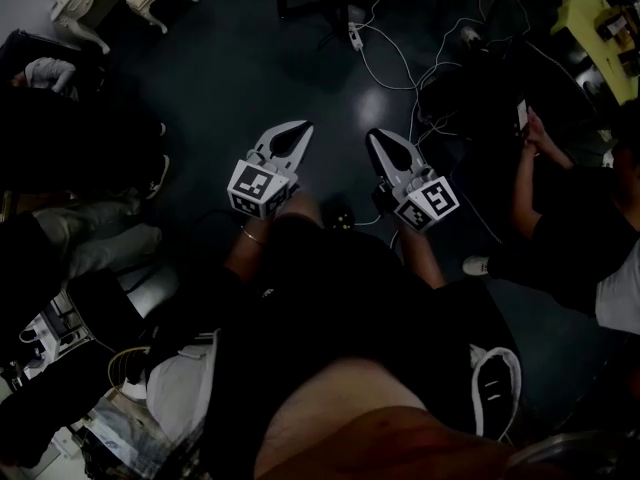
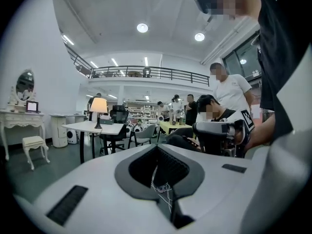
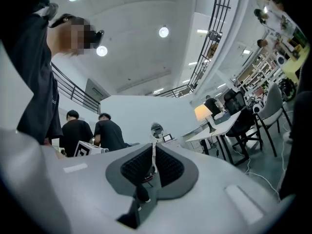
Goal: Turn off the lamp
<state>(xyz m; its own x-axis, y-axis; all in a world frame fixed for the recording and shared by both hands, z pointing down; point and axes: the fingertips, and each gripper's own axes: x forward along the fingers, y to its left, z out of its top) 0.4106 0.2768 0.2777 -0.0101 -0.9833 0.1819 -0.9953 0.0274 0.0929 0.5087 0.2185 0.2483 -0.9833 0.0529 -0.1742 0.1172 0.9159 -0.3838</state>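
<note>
A lit lamp (image 2: 98, 106) with a cream shade stands on the near end of a white table (image 2: 92, 126), which sits out in a large, high white hall; the right gripper view also catches the lamp, on this same table. Behind the table is a black office chair (image 2: 117, 115), and to the table's right are a grey chair (image 2: 145, 133) and a yellow-green table (image 2: 175, 126) with people standing around it. Left of the white table, against the wall, stand a white dressing table (image 2: 19, 116) with an oval mirror and a small stool (image 2: 35, 143). A railed balcony (image 2: 146, 72) runs high above the white table. Bare dark floor (image 2: 53, 165) lies open between the table's front edge and the camera. In the head view, white cables (image 1: 400, 68) trail across the floor and a seated person (image 1: 560, 228) is at the right. The left gripper (image 2: 157, 147) points towards the table from well away, its jaws closed together on nothing. The right gripper (image 3: 152, 145) is likewise closed and empty.
</note>
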